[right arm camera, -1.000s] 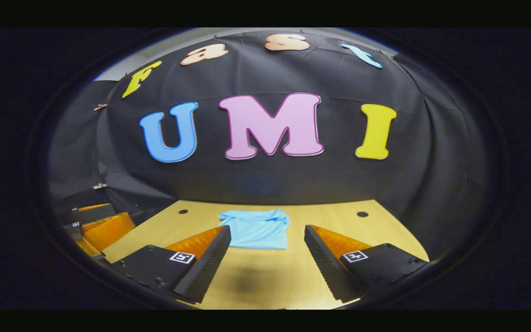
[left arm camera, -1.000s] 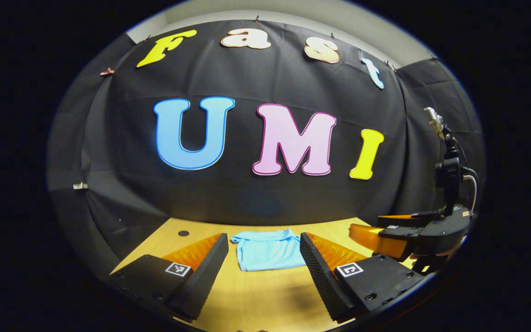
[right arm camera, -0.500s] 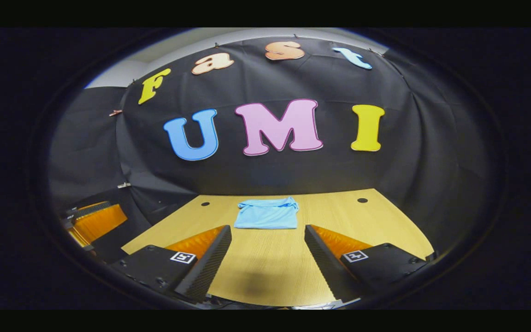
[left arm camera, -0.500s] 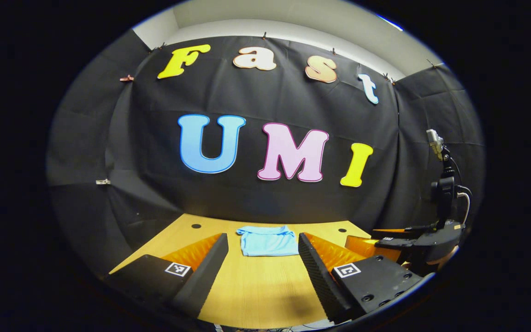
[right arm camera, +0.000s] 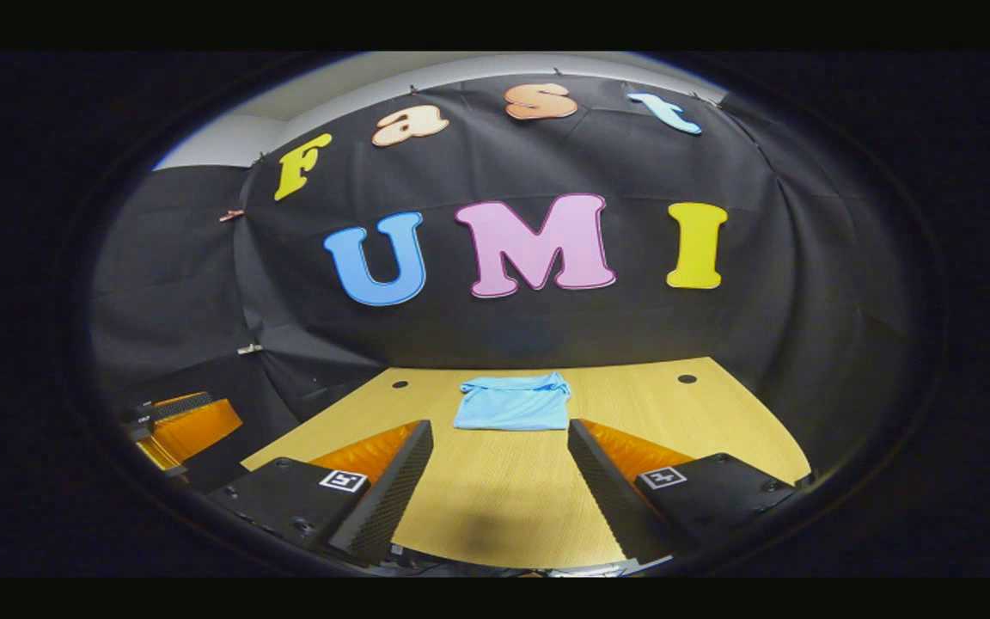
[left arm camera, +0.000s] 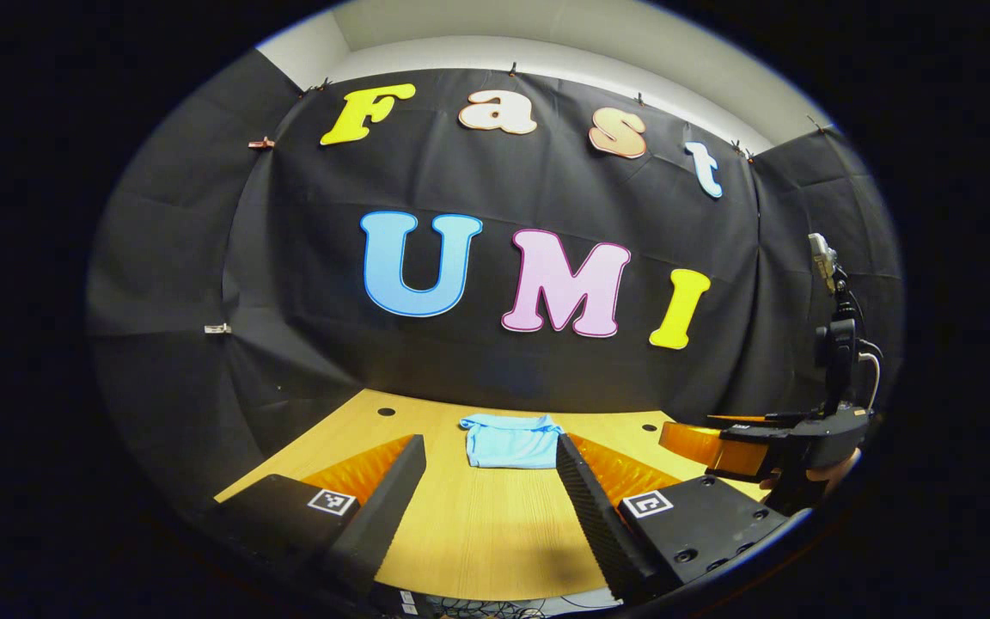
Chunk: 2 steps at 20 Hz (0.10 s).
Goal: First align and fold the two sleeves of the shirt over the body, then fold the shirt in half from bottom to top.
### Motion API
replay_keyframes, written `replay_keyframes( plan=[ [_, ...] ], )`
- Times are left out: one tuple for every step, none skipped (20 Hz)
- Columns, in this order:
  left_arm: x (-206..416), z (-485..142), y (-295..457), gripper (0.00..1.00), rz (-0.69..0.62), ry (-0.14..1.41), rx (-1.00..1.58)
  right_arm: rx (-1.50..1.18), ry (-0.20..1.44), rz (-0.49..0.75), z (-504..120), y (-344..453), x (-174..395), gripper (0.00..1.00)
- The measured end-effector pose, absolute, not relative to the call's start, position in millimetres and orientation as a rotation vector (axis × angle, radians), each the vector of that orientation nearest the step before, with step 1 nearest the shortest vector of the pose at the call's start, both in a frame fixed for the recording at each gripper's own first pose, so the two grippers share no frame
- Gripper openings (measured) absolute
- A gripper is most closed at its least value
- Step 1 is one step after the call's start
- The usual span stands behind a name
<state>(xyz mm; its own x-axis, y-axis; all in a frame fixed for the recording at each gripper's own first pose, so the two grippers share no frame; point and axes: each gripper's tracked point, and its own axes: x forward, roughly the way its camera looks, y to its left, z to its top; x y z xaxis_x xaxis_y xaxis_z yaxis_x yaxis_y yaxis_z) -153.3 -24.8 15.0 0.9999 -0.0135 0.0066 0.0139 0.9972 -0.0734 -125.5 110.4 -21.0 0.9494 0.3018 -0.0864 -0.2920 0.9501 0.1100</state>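
**Q:** Where is the garment?

**A:** I see the light blue folded fabric shirt point(left arm camera: 509, 441) lying flat on the pale wooden table point(left arm camera: 478, 533), toward the far edge near the black cloth wall. In the right gripper view the same shirt point(right arm camera: 514, 401) sits as a compact rectangle, collar end toward the wall, with round holes in the table point(right arm camera: 495, 507) to either side of it.

**Q:** And your claws?

**A:** My left gripper point(left arm camera: 488, 481) is held above the near part of the table, fingers spread wide, nothing between them, well apart from the shirt. My right gripper point(right arm camera: 499, 468) is likewise spread, empty, and short of the shirt's near edge.

**Q:** Can you see one tool from the other?

**A:** Yes. In the left gripper view the right gripper point(left arm camera: 723, 438) shows at the right margin, a hand point(left arm camera: 830, 473) gripping it from behind. In the right gripper view the left gripper point(right arm camera: 177, 421) shows at the left margin, off the table's side.
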Motion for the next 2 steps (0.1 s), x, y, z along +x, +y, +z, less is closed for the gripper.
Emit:
replay_keyframes(
  plan=[
    [-153.0, 17.2, -23.9, 0.97, -0.015, -0.008, -0.063, 0.092, 0.099, 0.301, -20.1, 111.6, -125.3, 0.98],
    [-152.4, 16.7, -23.7, 0.97, -0.016, -0.01, -0.052, 0.091, 0.096, 0.302, -19.6, 112.8, -125.8, 0.98]
  ],
)
